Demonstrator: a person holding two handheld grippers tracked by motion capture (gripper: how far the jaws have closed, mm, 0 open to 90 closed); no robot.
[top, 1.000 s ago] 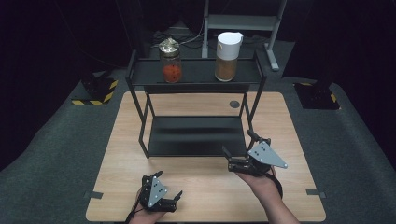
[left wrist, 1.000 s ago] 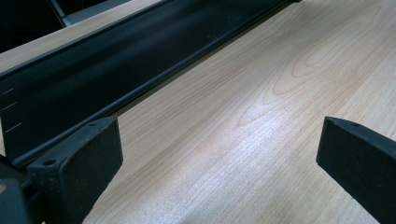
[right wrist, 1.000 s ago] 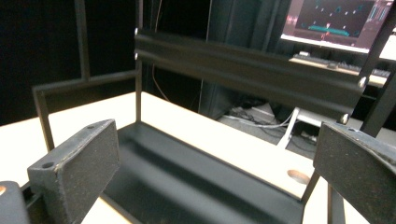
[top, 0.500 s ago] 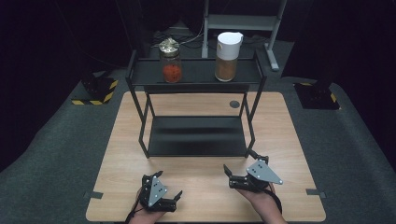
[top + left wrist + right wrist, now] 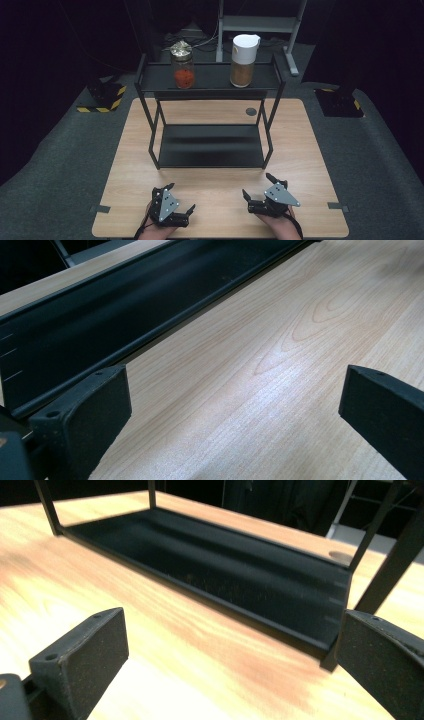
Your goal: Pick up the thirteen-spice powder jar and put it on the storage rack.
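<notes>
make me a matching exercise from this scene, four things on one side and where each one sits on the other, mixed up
Things:
1. jar with red contents
2. white-lidded jar
3. left gripper
4. right gripper

Places:
a. top shelf of the black rack, right side
b. near table edge, left of the other hand
c. top shelf, left side
d. near table edge, right of the other hand

Pairs: 1-c, 2-a, 3-b, 4-d

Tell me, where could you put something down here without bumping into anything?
The lower shelf of the black rack is bare. So is the wooden table beside the rack and between it and the two grippers, left and right. The top shelf holds a jar and a canister, with a gap between.
</notes>
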